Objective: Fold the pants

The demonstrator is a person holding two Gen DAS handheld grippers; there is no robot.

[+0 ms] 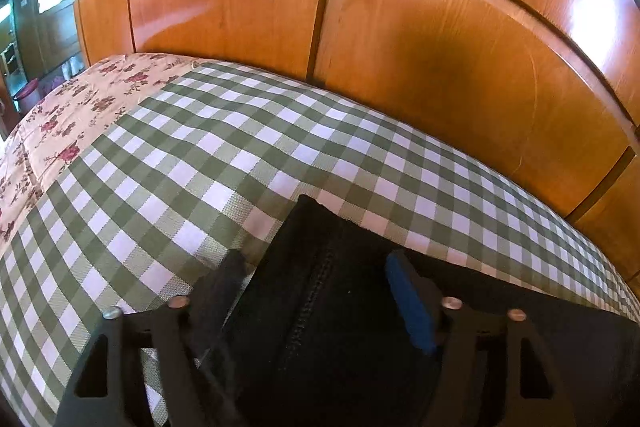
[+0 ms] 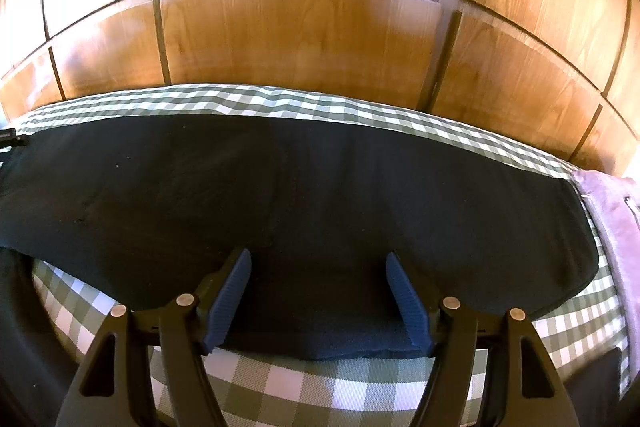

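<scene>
Black pants (image 2: 320, 195) lie stretched out left to right across the green-and-white checked bed sheet (image 2: 280, 379). In the right wrist view my right gripper (image 2: 318, 287) stands open over their near edge, blue pads (image 2: 230, 299) apart, with flat cloth between them. In the left wrist view one end of the pants (image 1: 316, 267), with a stitched seam down it, lies between the fingers of my left gripper (image 1: 316, 287). The jaws stand well apart and the pads do not press the cloth. The left finger (image 1: 224, 279) rests beside the cloth's edge.
Glossy wooden wardrobe doors (image 1: 400, 47) rise right behind the bed. A floral cloth (image 1: 60, 131) covers the far left of the bed. A purple garment (image 2: 612, 203) lies at the right end. More dark cloth (image 2: 16, 327) shows at the lower left.
</scene>
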